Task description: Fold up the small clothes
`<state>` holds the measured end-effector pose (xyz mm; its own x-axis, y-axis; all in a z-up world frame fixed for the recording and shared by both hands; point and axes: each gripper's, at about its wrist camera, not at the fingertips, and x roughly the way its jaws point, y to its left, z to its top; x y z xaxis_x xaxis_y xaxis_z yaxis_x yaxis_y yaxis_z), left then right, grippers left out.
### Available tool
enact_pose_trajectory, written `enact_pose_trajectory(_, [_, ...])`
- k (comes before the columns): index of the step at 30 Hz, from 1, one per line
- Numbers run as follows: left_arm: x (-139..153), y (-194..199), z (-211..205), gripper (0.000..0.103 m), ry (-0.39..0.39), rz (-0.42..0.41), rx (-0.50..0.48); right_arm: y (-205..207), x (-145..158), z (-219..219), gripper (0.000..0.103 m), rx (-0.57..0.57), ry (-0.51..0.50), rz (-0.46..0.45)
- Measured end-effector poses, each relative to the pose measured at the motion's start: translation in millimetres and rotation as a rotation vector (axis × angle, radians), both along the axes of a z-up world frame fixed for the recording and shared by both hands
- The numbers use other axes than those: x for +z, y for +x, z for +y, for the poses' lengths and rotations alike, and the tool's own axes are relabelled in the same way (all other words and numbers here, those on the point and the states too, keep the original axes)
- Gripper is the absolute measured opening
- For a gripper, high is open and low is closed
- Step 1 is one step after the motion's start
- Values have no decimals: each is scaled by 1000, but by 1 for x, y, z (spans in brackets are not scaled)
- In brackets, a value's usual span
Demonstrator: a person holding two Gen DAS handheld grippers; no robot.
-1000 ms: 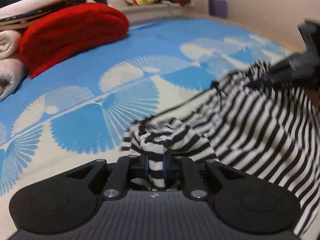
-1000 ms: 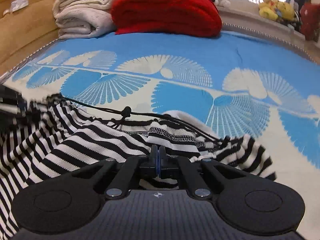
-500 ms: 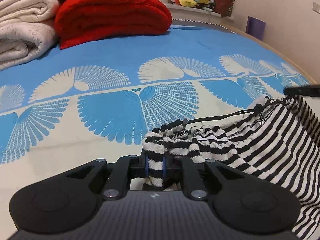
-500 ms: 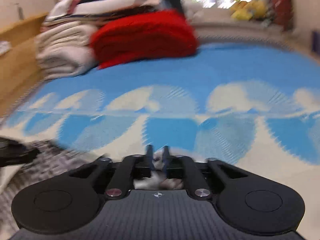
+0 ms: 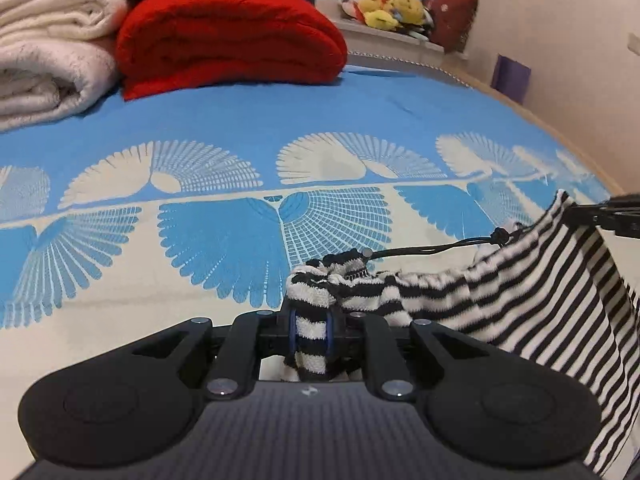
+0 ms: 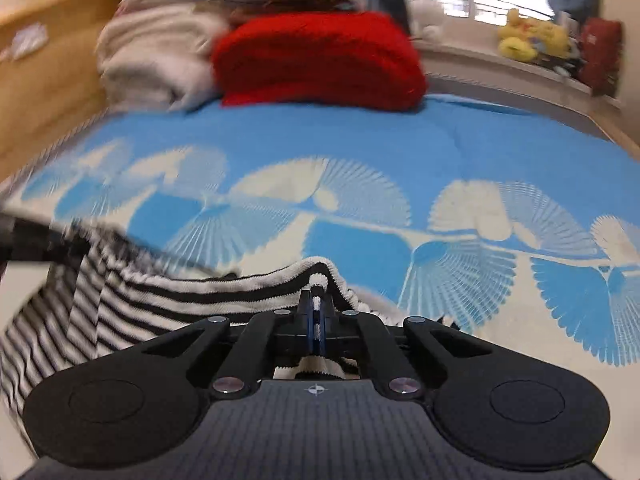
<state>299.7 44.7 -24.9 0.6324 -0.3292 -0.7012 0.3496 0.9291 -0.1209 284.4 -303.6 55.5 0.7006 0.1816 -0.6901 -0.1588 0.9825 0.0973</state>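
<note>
Striped garment held up betw. both tongs over the bed.

Left tongs (image 5: 311,332) clamped on a bunched bit of the striped garment (image 5: 520,300) by its drawstring (image 5: 432,249); right tongs (image 6: 316,322) pinched on another edge, cloth stretched between them and hanging clear of the blue fan-print sheet (image 5: 240,128). Open sheet ahead of both tongs. Far edge taken up by red blanket (image 5: 228,36), white blankets (image 5: 48,60) (stacked beside it), plush toys (image 5: 388,6) on the sill. No legible writing.

Red blanket (image 5: 228,38), white quilts (image 5: 48,64) (folded), perhaps plush toys (image 5: 390,10)
</note>
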Motion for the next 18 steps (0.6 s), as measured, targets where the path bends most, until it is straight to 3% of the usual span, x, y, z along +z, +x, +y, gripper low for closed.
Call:
enact_pose_trajectory(2, [-11,5,-3,17,25,23,10,15,-29,2,3,-50,-21,44])
enact_pose_trajectory(5, [-32,9,-8,33,92,50,15,20,-64,13,5,-57,-62,54])
enact_pose_trajectory(6, [-38,10,-6,50,100,64,16,18,-62,17,8,-40,-88,36])
enact_pose_trajectory(7, [-41,10,-5,64,112,65,26,15,-56,18,17,-17,-101,31])
enact_pose_trajectory(8, [-40,10,-1,71,125,56,39,13,-47,15,25,-7,-82,28])
enact_pose_trajectory(9, [-37,10,3,81,127,50,47,10,-35,5,45,-14,-29,14])
enact_pose_trajectory(10, [-32,9,8,84,111,40,52,3,-23,-7,62,-41,17,-16])
enact_pose_trajectory(12, [-21,7,19,84,63,34,48,-12,1,-37,69,-120,77,-80])
enact_pose_trajectory(15, [-12,3,26,85,47,21,59,-28,10,-82,67,-288,142,-83])
enact_pose_trajectory(18, [-15,1,22,85,73,26,59,-26,-14,-100,46,-310,132,47])
